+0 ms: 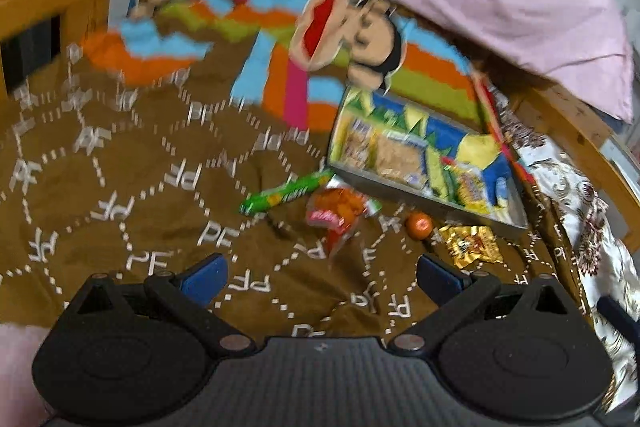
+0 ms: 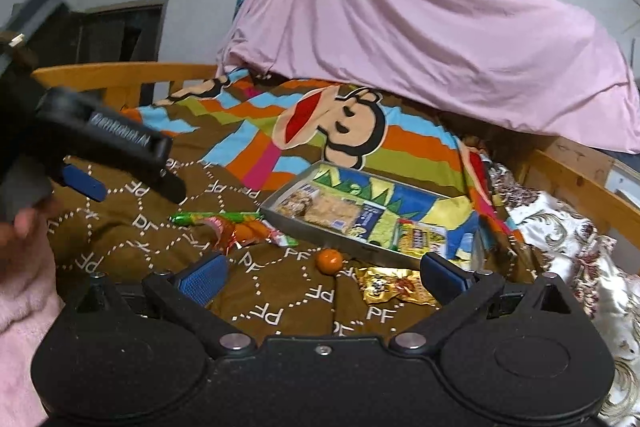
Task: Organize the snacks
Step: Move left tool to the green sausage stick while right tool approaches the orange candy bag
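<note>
Scanning from the left, the bed (image 2: 132, 243) carries a loose row of snacks just near of a tray (image 2: 320, 227) that is already partly filled. Furthest left lies a green roll (image 1: 286, 195), its long axis running left to right and tipped slightly far at its right end, that end almost touching the tray's near wall. Just right of it sits an orange packet (image 1: 338, 217), crumpled, with no clear axis. Then comes a small orange ball (image 1: 419, 223), and right of that a gold packet (image 1: 472, 245), lying flat.

The left hand-held gripper (image 1: 322, 277) hangs wide open and empty, with the orange packet straight ahead of it and the roll ahead and to the left. The right hand-held gripper (image 2: 322, 273) is likewise wide and empty; the ball lies just beyond its fingers and the gold packet close by its right finger (image 2: 444, 273). Judging by this, the left is nearer the roll, the right nearer the gold packet, and the tray lies beyond both
</note>
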